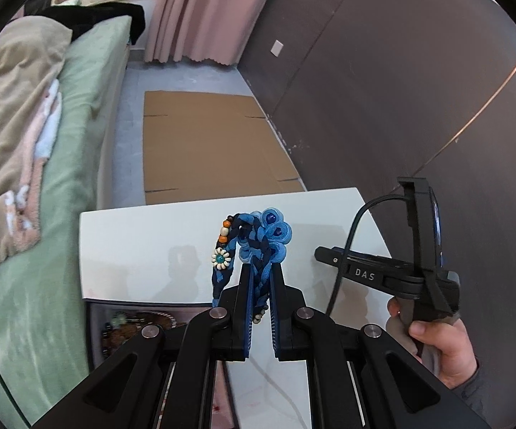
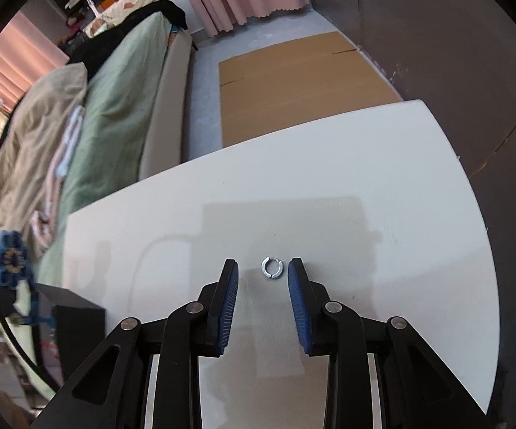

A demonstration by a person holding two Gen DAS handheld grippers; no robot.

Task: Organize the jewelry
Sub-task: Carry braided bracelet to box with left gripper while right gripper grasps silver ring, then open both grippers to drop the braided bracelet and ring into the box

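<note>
The left gripper is clamped on a blue braided bracelet, whose fabric flowers and beads stand above the fingertips, clear of the white table. The right gripper points steeply down at the table with its jaws spread; a small silver ring lies flat on the table between the fingertips, nearer the right-hand one, and neither pad touches it.

The step in hand appears to be picking up the ring. To do it well, centre the ring between the pads, lower the fingertips until they nearly touch the tabletop, then close slowly. The ring is thin and lies flat on a smooth surface, so a fast or off-centre close would likely push it aside or flip it.

A dark open box holding other jewelry sits at the left edge of the table, probably the place to deposit items. The tabletop around the ring is bare, so nothing obstructs the approach. A bed and a flattened cardboard sheet lie beyond the table.
</note>
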